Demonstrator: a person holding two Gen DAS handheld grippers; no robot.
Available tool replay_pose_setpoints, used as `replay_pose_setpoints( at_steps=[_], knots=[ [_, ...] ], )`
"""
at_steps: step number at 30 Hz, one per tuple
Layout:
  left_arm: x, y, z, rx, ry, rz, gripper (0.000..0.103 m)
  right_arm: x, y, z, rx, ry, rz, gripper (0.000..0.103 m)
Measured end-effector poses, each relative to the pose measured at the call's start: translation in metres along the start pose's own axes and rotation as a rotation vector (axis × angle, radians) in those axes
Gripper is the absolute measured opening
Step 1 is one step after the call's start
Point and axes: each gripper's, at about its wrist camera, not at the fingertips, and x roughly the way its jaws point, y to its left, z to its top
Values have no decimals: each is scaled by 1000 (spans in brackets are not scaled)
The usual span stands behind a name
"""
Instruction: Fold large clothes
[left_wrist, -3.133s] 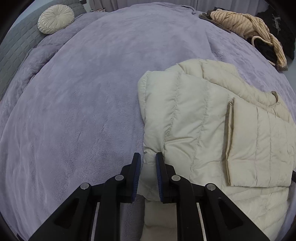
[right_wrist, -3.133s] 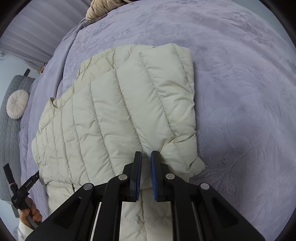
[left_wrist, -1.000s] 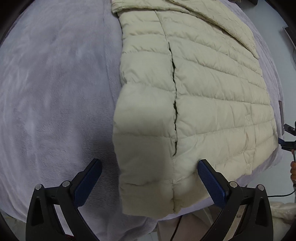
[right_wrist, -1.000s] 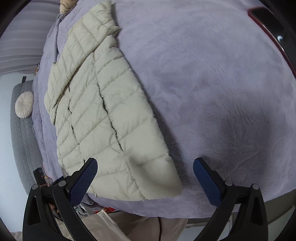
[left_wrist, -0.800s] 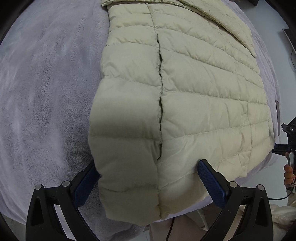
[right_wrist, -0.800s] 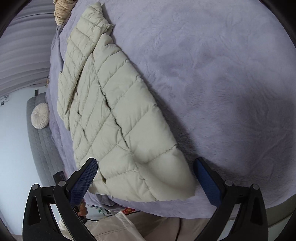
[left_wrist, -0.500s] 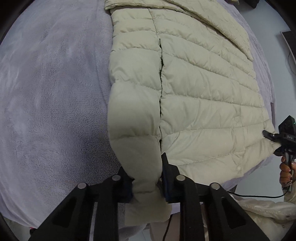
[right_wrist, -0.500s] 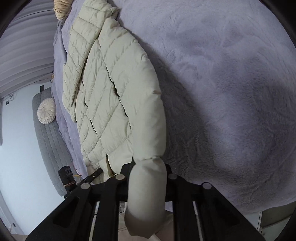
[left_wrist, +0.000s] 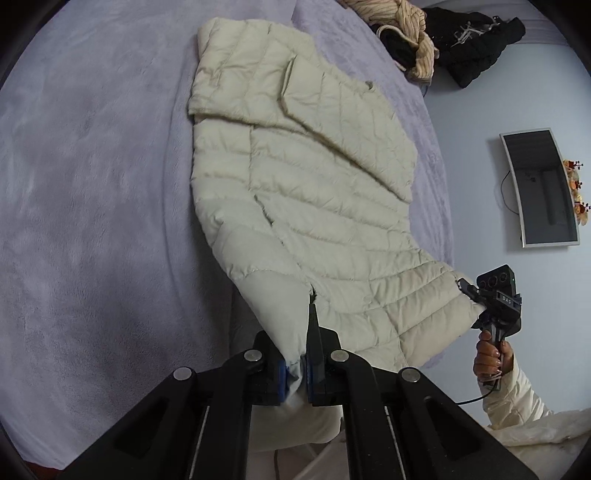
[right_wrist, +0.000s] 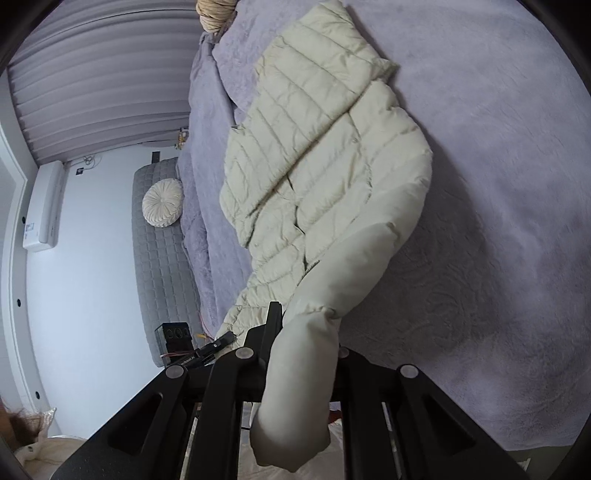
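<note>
A cream quilted puffer jacket (left_wrist: 303, 177) lies on a lavender bed cover (left_wrist: 92, 192), its near hem lifted off the bed. My left gripper (left_wrist: 294, 373) is shut on the hem's left corner. My right gripper (right_wrist: 301, 354) is shut on the hem's other corner, and the jacket (right_wrist: 325, 155) bunches thickly between and over its jaws. In the left wrist view the right gripper (left_wrist: 496, 299) shows at the right, held by a hand at the jacket's far hem corner. The jacket's upper part, with a folded sleeve, still rests on the bed.
A pile of tan and black clothes (left_wrist: 436, 33) lies at the bed's far end. A round cream cushion (right_wrist: 162, 202) rests on a grey quilted headboard (right_wrist: 162, 266). A wall monitor (left_wrist: 539, 188) and an air conditioner (right_wrist: 42, 206) are on the walls beyond the bed.
Both grippers, open over the hem a second ago, have closed on its two corners. They have now lifted and drawn the hem back off the bed edge.
</note>
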Motion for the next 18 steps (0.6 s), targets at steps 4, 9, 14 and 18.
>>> replay_pose_setpoints(
  at_steps=[4, 9, 14, 18],
  knots=[
    [-34, -6, 37, -3, -104, -49, 8, -6, 29, 25, -45, -55, 63, 12],
    [-52, -18, 103, 30, -225, -26, 8, -10, 60, 78, -75, -141, 116, 12],
    [-43, -17, 174, 33, -302, 32, 8, -2, 79, 149, -92, -206, 114, 12],
    [-13, -11, 219, 34, -303, 114, 8, 24, 79, 206, -79, -207, 62, 12]
  ],
)
